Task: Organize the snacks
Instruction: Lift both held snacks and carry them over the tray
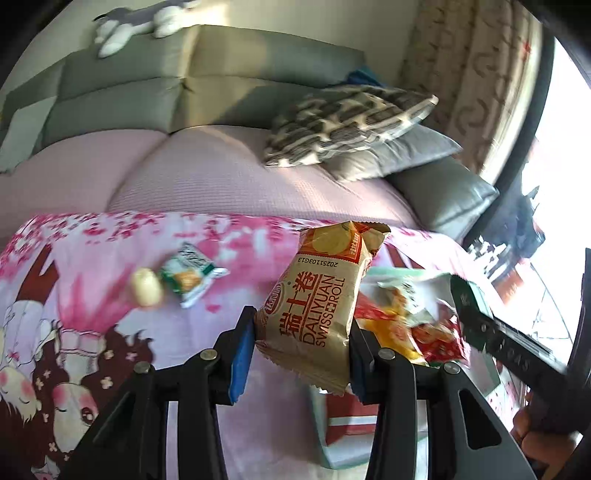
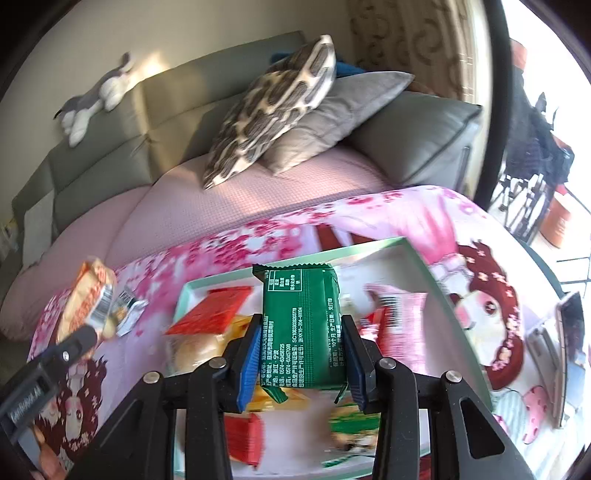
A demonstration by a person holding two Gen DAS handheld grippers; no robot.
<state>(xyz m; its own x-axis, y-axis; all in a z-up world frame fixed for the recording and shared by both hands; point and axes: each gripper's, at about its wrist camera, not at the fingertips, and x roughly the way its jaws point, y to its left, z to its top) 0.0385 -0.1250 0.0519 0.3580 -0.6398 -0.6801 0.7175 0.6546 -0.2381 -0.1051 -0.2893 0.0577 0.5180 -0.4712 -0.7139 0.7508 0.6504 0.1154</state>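
Pink cartoon-print tablecloth (image 1: 92, 332) covers the work surface in the left wrist view; behind it a grey-green sofa (image 1: 147, 85) with a pink seat cover, a patterned cushion (image 1: 343, 122) and a grey-and-white plush toy (image 1: 140, 22) on the backrest. Left gripper (image 1: 301, 354) clamps a tan Swiss-roll snack packet (image 1: 317, 306) between its blue pads, packet upright, printing upside down. On the cloth to the left: a small green-and-white snack sachet (image 1: 192, 273), touching or just beside a pale yellow rounded sweet (image 1: 147, 287). To the right, blurred red and yellow wrappers, and the other gripper's dark finger crossing the edge.

Right wrist view: same cloth and sofa. Right gripper (image 2: 299, 354) is closed on a green rectangular foil snack packet (image 2: 303, 325), held above a pale mint-green shallow tray (image 2: 421, 258). Tray holds a red ridged packet (image 2: 210, 314), a pink striped wrapper (image 2: 399, 321), a round bun-like item and others, blurred. At far left, the left gripper with its tan packet, beside the small sachet on the cloth.
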